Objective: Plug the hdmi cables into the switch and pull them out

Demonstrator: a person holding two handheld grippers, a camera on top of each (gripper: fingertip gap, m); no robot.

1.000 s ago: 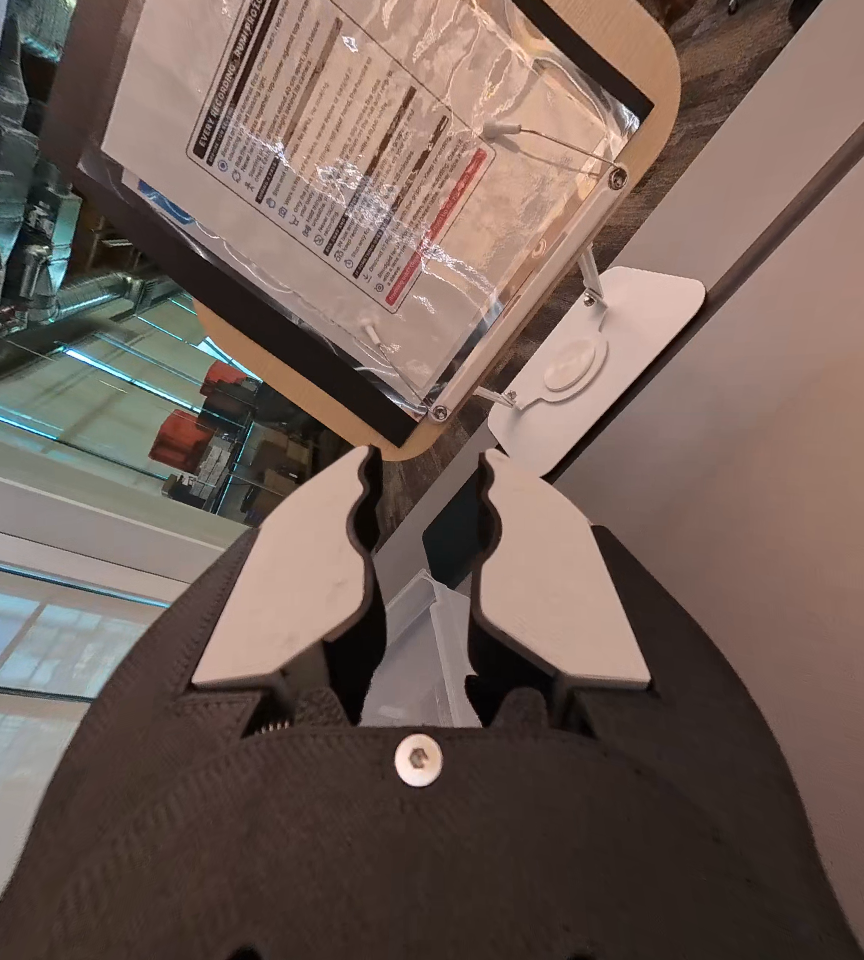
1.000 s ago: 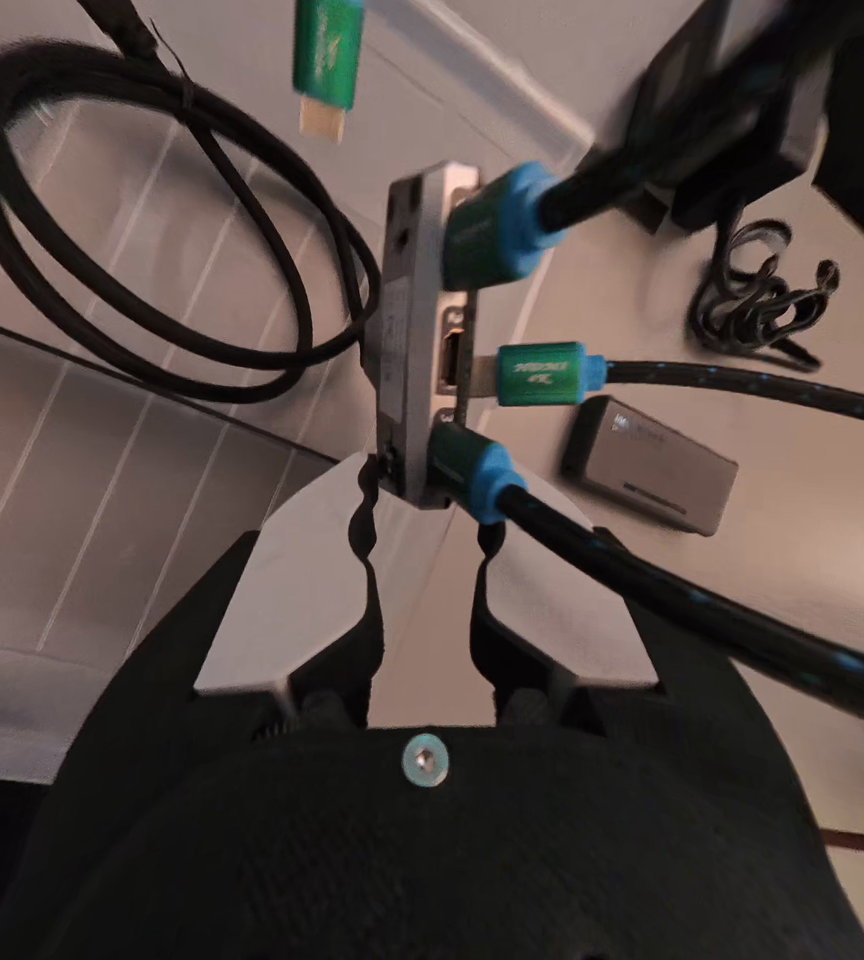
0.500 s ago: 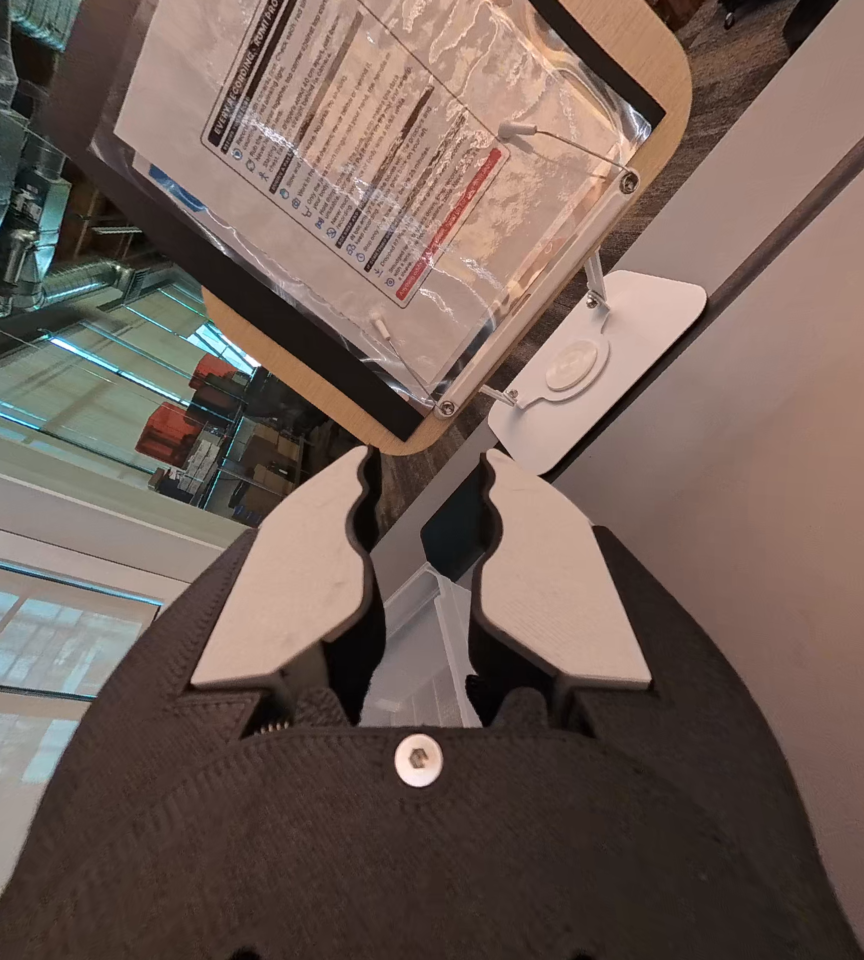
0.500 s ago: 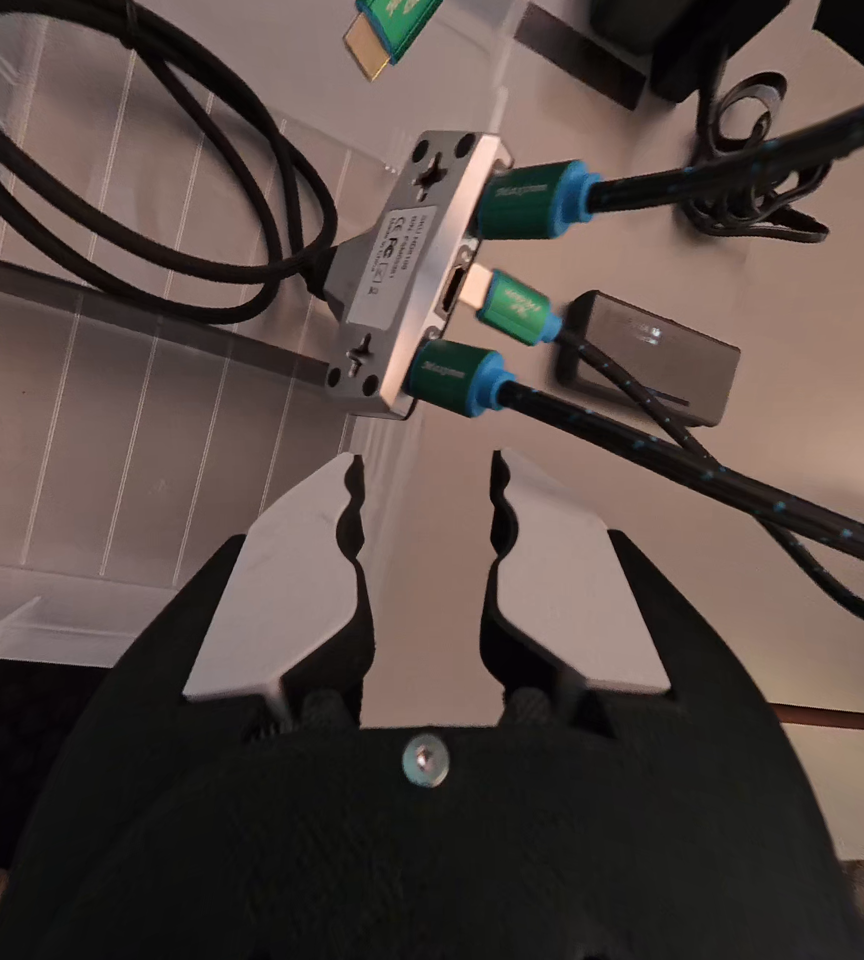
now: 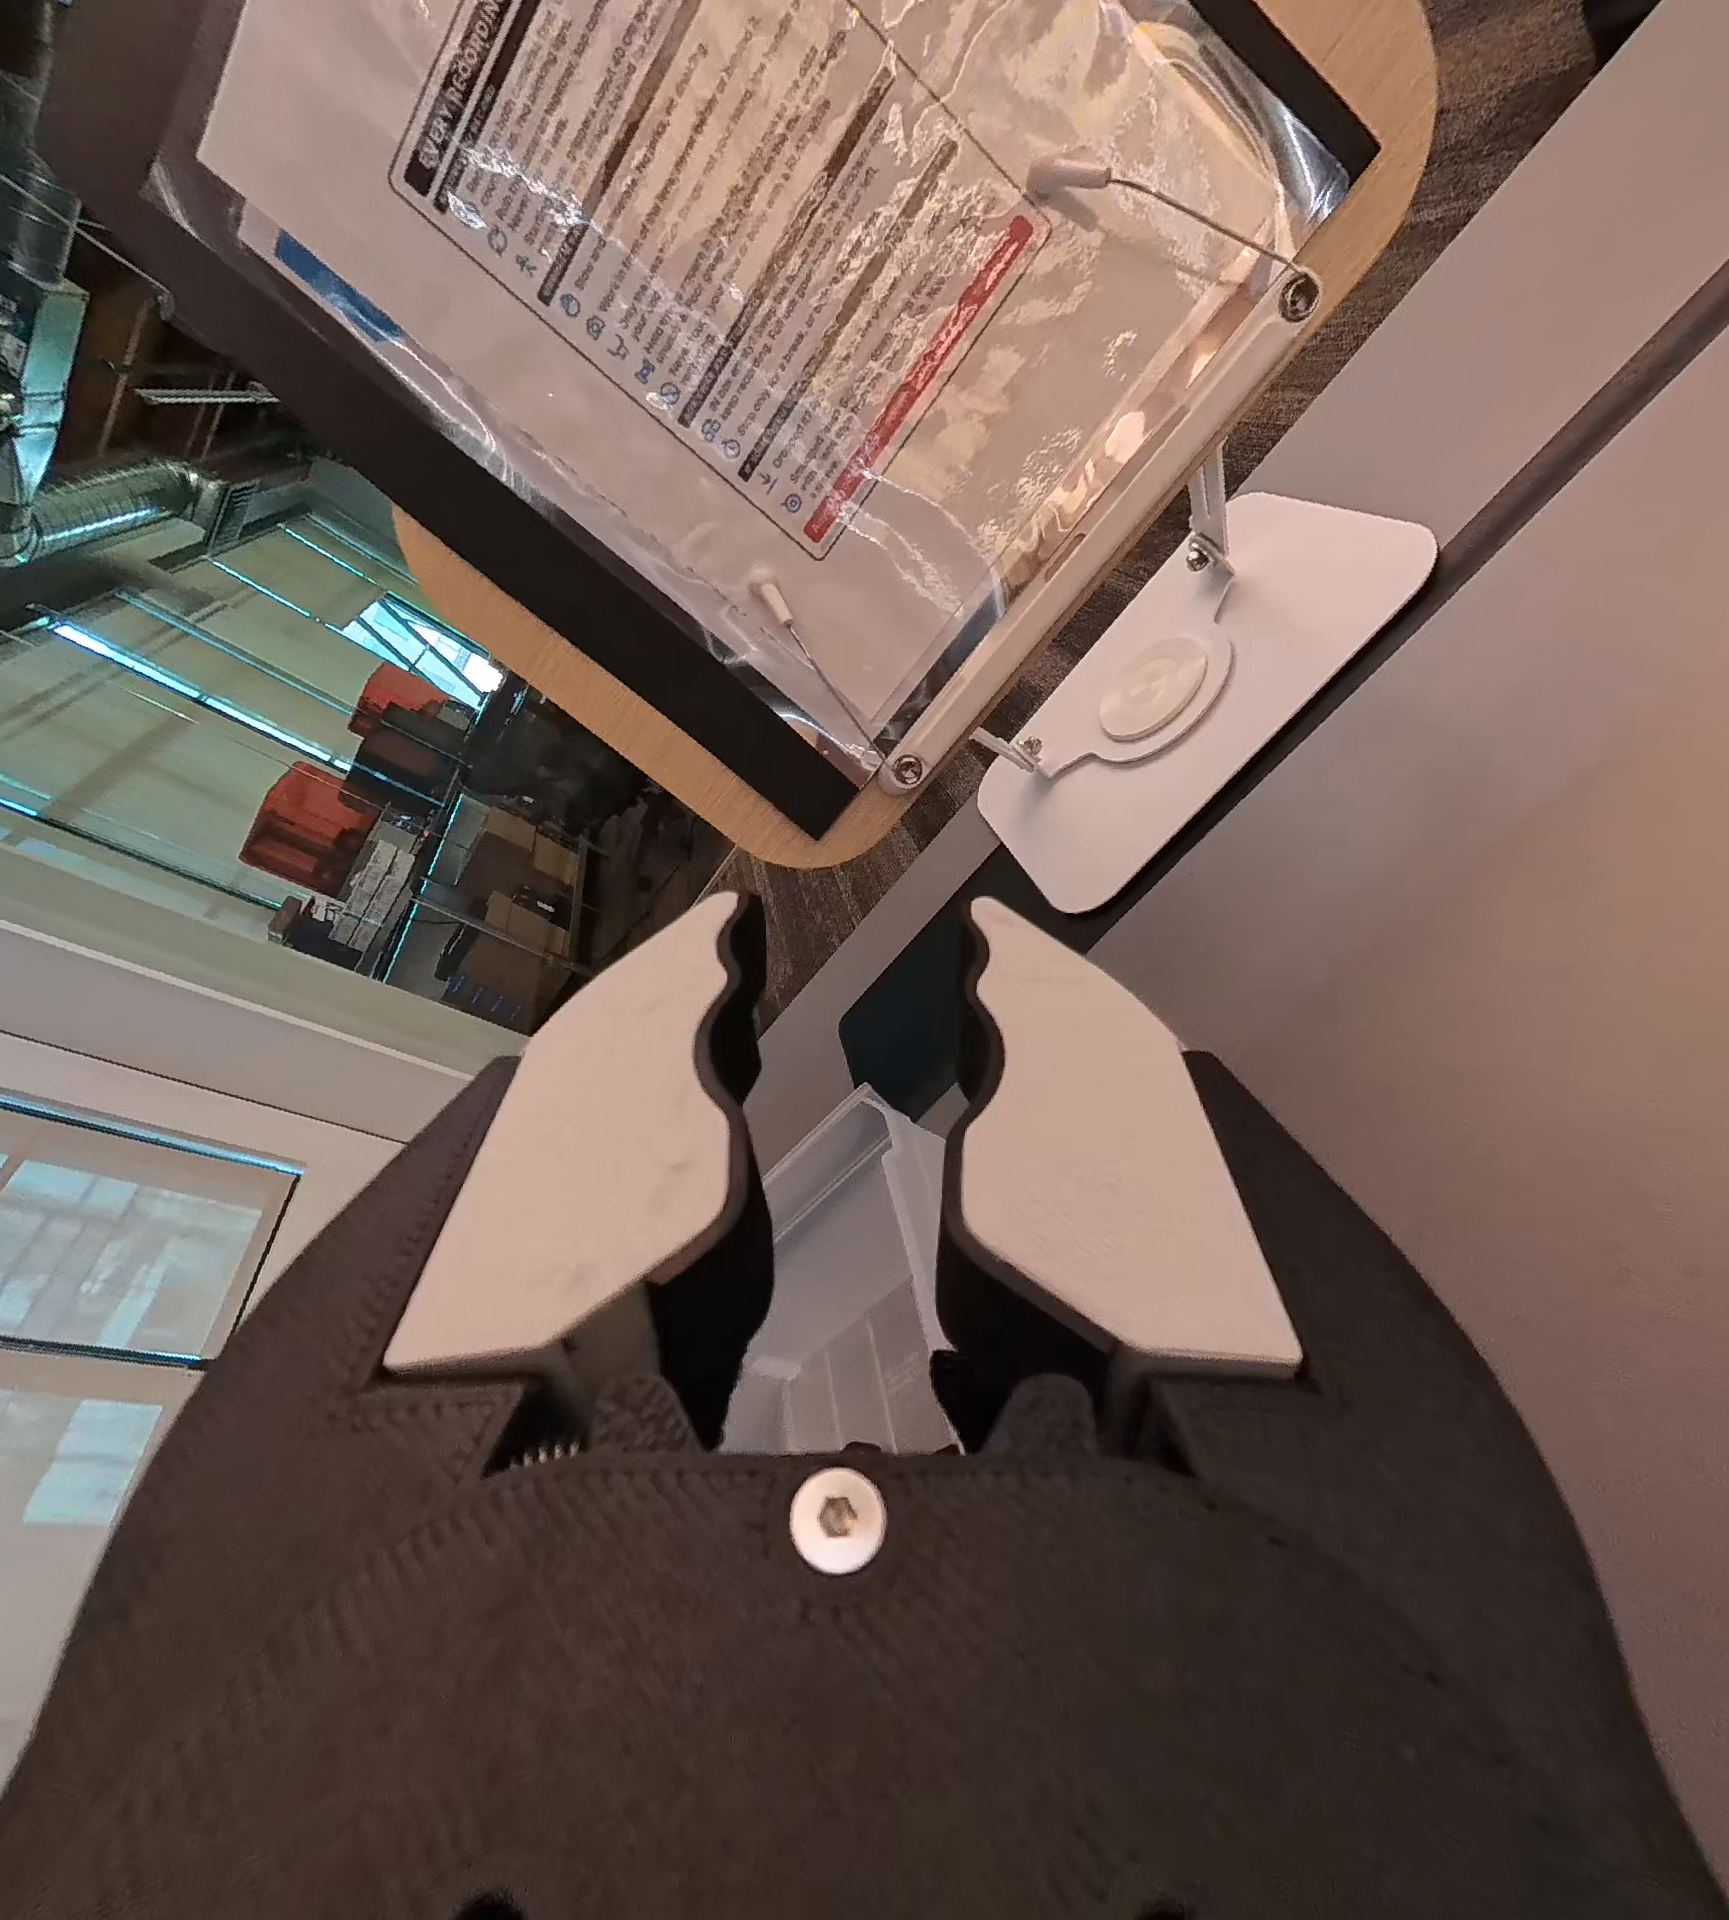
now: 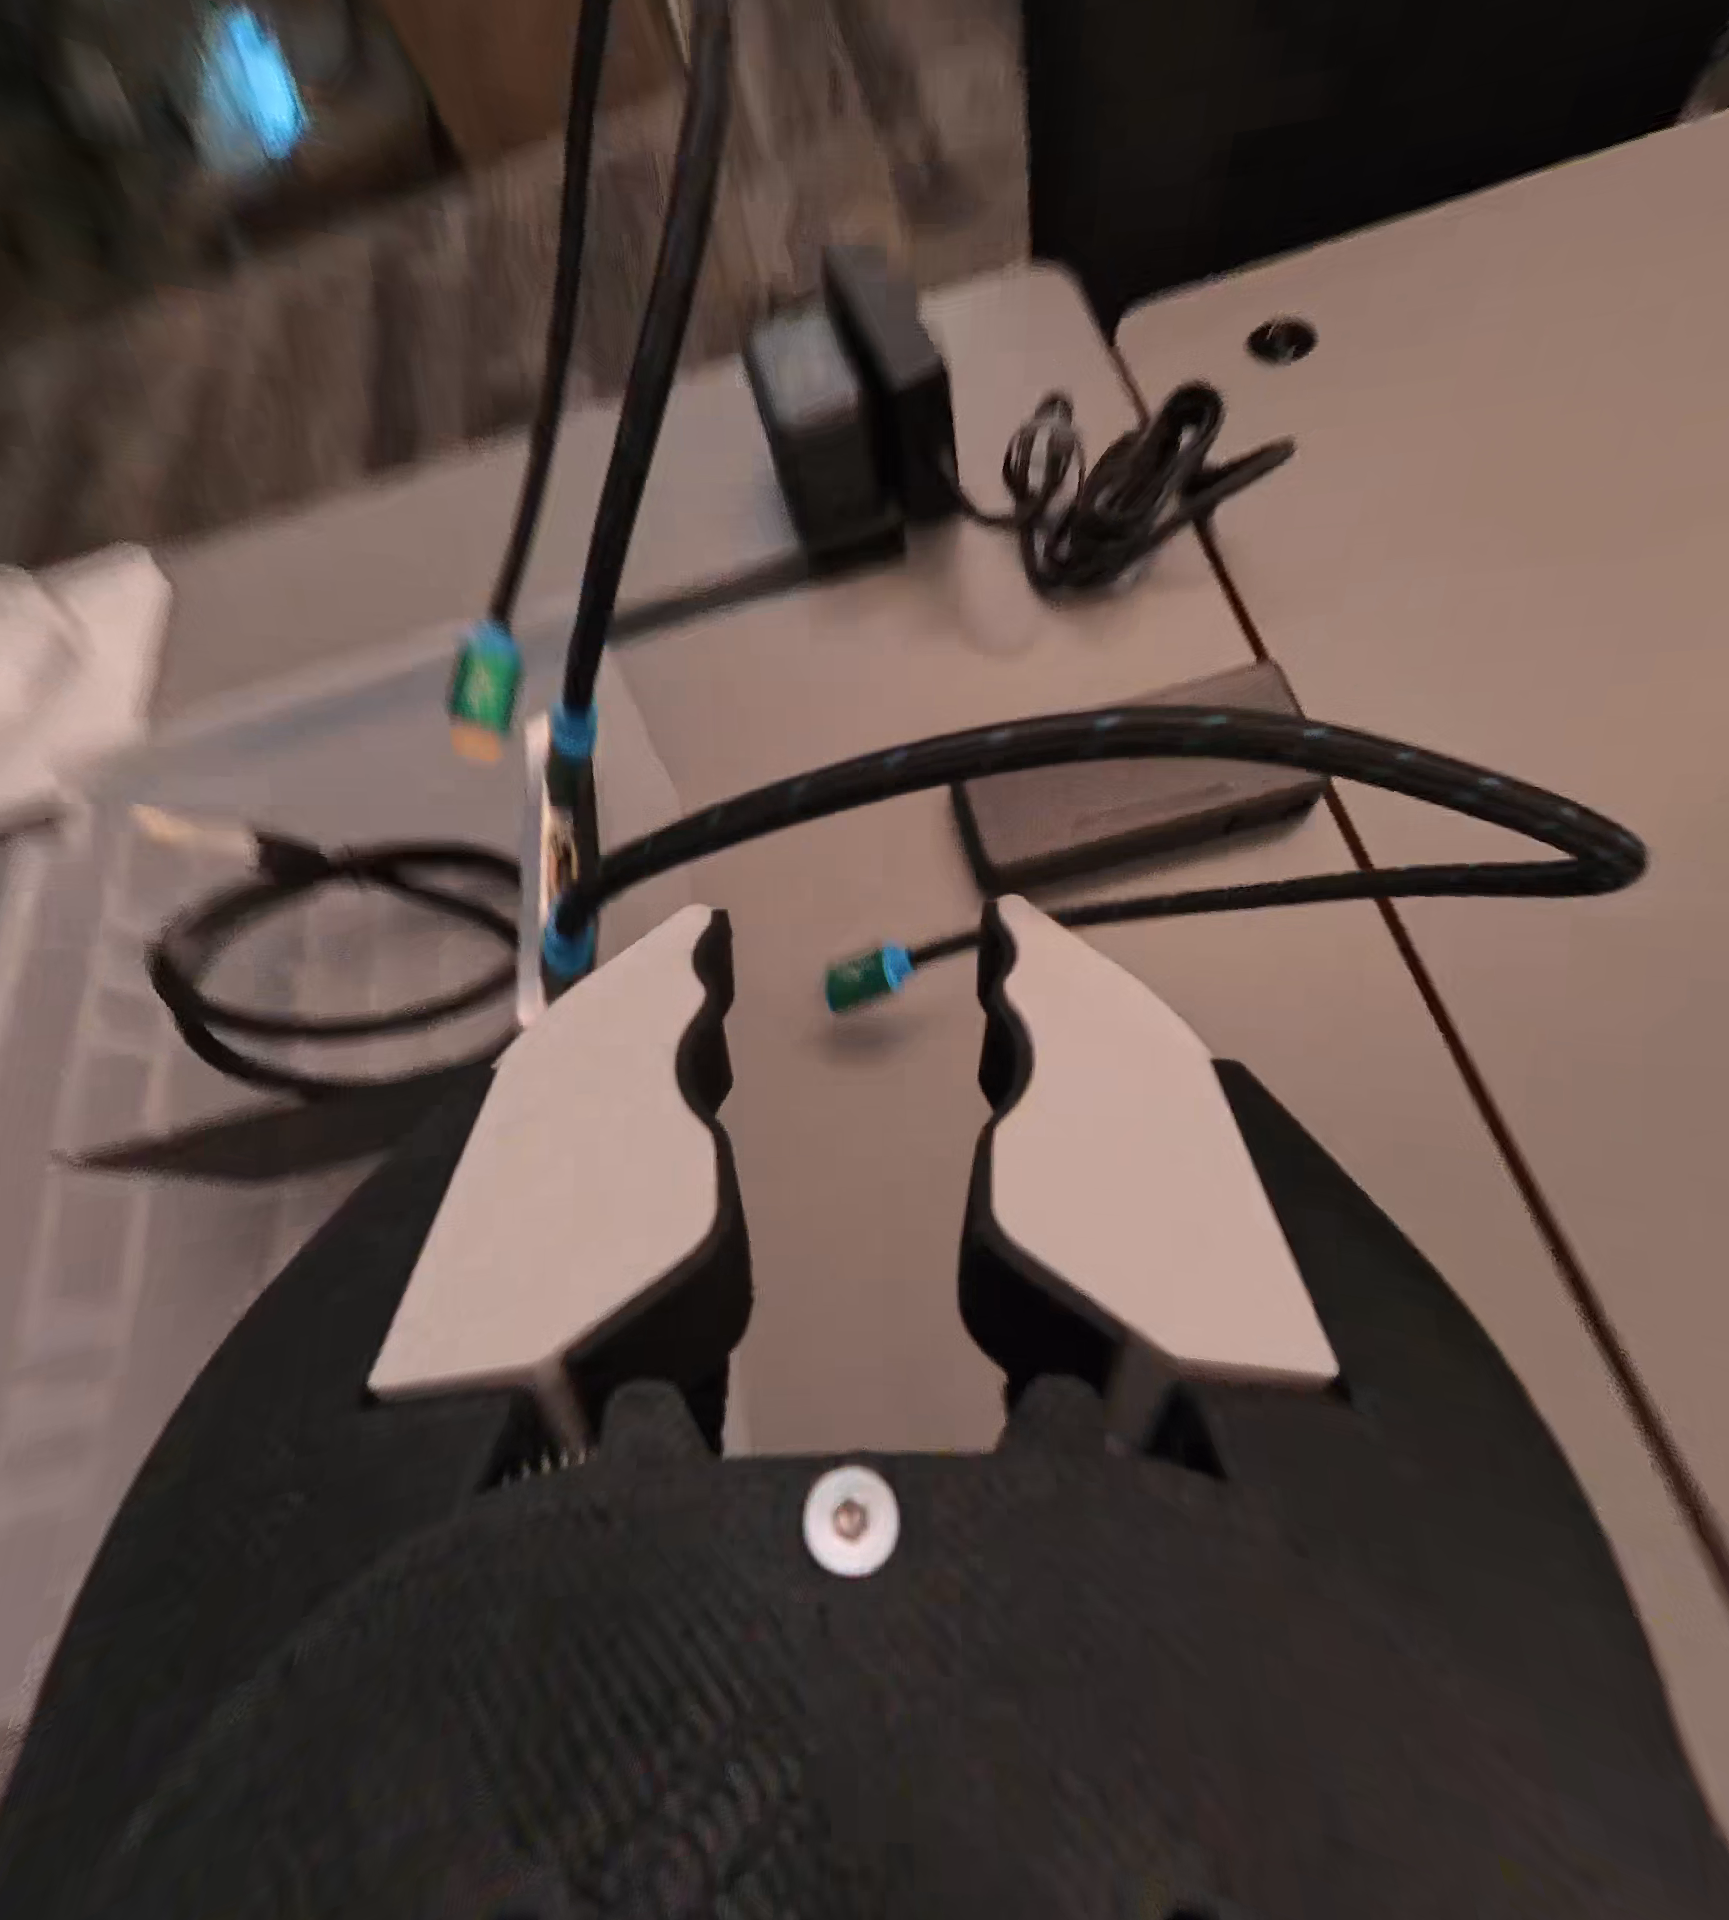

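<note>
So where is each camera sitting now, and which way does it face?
Left wrist view: on the left gripper, tilted sideways toward a plastic-sleeved instruction sheet on its white stand; open fingers show.
Right wrist view: on the right gripper, facing the grey table, silver HDMI switch and loose green-headed plug; open fingers show.
Shared: nothing identifiable.

The right gripper [image 6: 855, 920] now sits farther back from the switch [image 6: 559, 831]; the middle plug [image 6: 860, 977] lies free on the table.

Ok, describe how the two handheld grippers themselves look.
The left gripper and right gripper look alike: a rounded black ribbed body, one silver screw in the middle, two pale grey flat fingers with black wavy inner edges. No cables or markings show on them.
</note>
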